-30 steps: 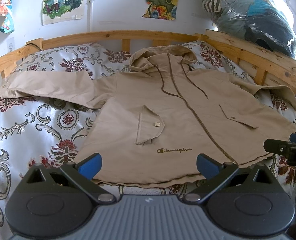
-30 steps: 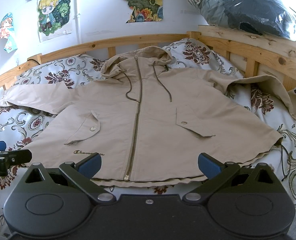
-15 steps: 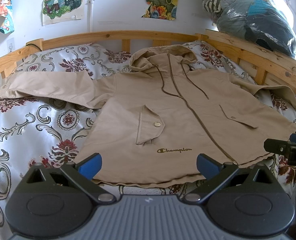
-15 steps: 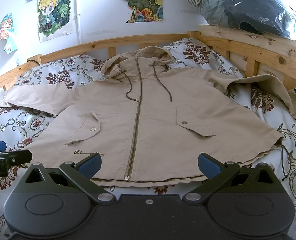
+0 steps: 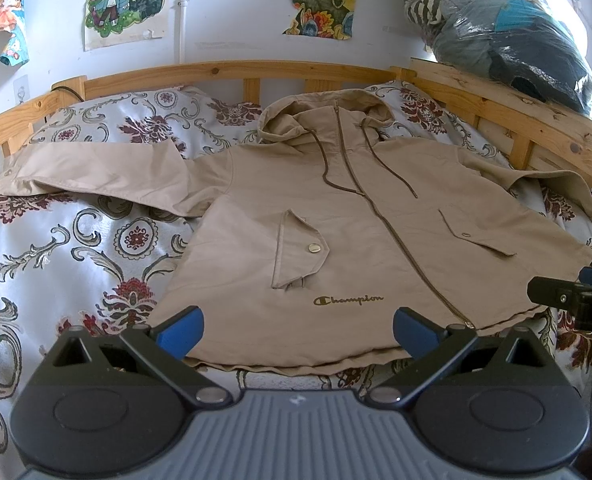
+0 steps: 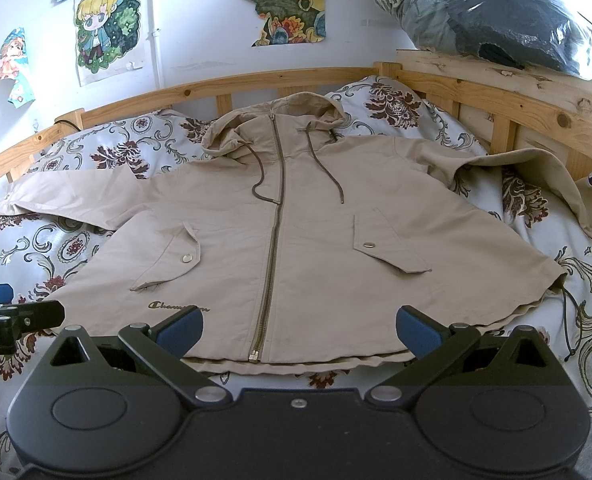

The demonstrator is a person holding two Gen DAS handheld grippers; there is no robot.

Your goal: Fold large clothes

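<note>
Tan hooded jacket [image 5: 335,232] lies flat, front up and zipped, on the bed [image 5: 56,240]; no fold made yet.

We hold the left gripper [image 5: 296,326] and right gripper [image 6: 297,326] just short of the jacket's hem, fingers spread wide and grasping nothing. For a clean first fold, we judge it best to pinch one sleeve [image 5: 96,176] beside the jacket's shoulder and at the cuff, then lay it across the zip [image 6: 274,240] without dragging the body.
</note>
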